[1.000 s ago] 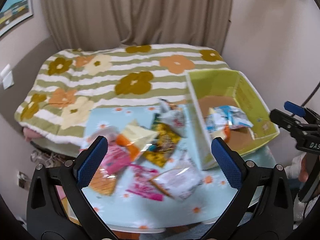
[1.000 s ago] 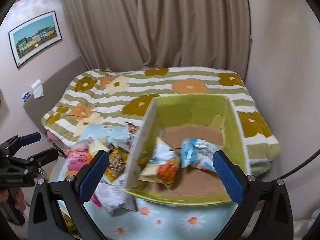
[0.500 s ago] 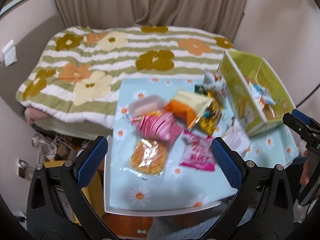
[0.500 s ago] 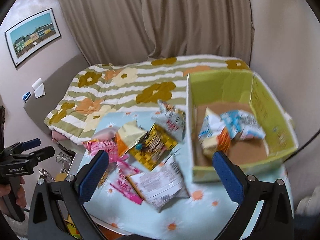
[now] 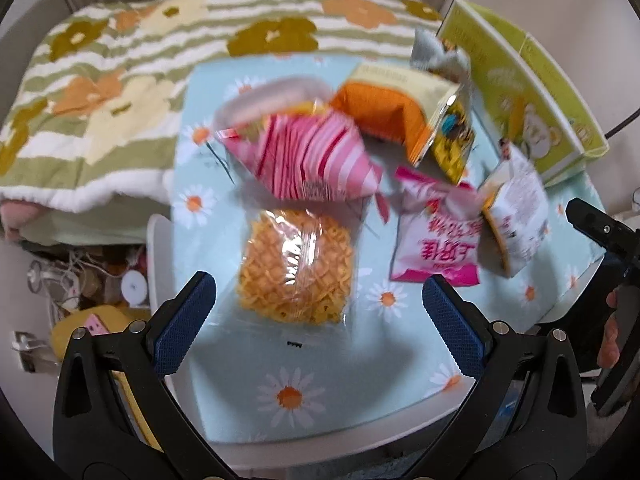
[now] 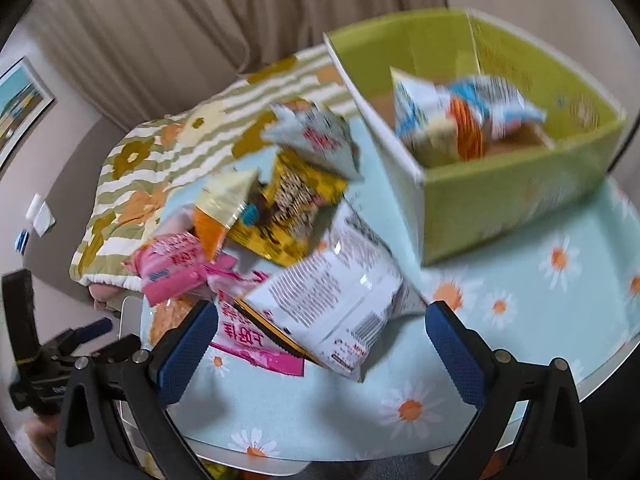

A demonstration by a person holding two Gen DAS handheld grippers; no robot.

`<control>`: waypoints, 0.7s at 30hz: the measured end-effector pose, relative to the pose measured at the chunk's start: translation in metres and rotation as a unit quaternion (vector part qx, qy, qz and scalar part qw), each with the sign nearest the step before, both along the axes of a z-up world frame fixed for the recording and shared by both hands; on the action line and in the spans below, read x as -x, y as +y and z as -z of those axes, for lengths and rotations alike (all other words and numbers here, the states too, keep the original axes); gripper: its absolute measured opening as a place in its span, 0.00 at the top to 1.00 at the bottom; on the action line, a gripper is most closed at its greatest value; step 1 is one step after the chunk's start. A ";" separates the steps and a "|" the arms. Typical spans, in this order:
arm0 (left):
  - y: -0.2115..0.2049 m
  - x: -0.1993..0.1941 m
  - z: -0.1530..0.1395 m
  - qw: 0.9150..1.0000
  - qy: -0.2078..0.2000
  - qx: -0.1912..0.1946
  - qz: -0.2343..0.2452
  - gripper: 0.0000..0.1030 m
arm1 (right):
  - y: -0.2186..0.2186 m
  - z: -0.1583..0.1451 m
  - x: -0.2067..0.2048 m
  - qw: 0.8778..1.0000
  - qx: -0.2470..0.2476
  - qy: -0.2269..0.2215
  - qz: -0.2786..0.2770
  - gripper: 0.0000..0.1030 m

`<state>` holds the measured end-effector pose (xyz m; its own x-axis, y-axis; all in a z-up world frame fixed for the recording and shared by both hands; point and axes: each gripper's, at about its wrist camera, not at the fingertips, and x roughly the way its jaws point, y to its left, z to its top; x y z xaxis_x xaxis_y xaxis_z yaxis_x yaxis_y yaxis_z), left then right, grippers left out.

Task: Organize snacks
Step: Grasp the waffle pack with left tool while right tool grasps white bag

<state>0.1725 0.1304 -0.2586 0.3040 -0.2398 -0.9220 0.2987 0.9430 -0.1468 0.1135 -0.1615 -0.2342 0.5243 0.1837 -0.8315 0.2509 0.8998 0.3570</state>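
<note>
— Left wrist view first: what's the biggest thing?

— The bed (image 5: 120, 60) at the far side, under a striped floral blanket. Nearer is the table (image 5: 320, 432), covered by a pale blue daisy cloth (image 5: 288, 396).

— And the box?

— A green box (image 6: 520, 200) stands on the cloth at the far right. Inside it lie two bags, one white and orange (image 6: 432, 128), one blue and white (image 6: 496, 104).

— Where are the other snacks?

— In a loose pile left of the box. A white bag (image 6: 336, 296) lies nearest the right gripper, overlapping a pink bag (image 5: 436, 248). Behind them sit a yellow bag (image 6: 288, 208), a cream and orange bag (image 5: 392, 108) and a grey-white bag (image 6: 316, 140). Further left is a pink striped bag (image 5: 308, 160), and just near of it a clear pack of orange crackers (image 5: 296, 268).

— The grippers?

— The left gripper (image 5: 320, 312) is spread wide, grasping nothing, above the crackers. The right gripper (image 6: 320, 344) is likewise released, jaws wide, with the white bag between and just beyond its fingers; I cannot tell whether they touch it.
</note>
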 end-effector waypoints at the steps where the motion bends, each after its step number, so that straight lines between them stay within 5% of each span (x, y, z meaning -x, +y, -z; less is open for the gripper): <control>1: -0.001 -0.002 0.006 1.000 0.004 -0.001 0.000 0.00 | -0.001 0.005 0.000 1.000 -0.010 0.005 0.006 0.00; 12: -0.013 -0.012 0.049 0.998 0.014 -0.060 0.010 0.01 | -0.018 0.046 -0.016 0.990 -0.107 0.048 0.073 0.00; 21: -0.020 -0.021 0.060 0.996 0.015 -0.082 0.019 0.02 | -0.022 0.051 -0.033 0.986 -0.120 0.052 0.102 0.00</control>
<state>0.1931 0.1100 -0.3187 0.2688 -0.0956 -0.9584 0.3333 0.9428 -0.0006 0.1462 -0.1836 -0.2856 0.4845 0.2816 -0.8283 0.4642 0.7197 0.5162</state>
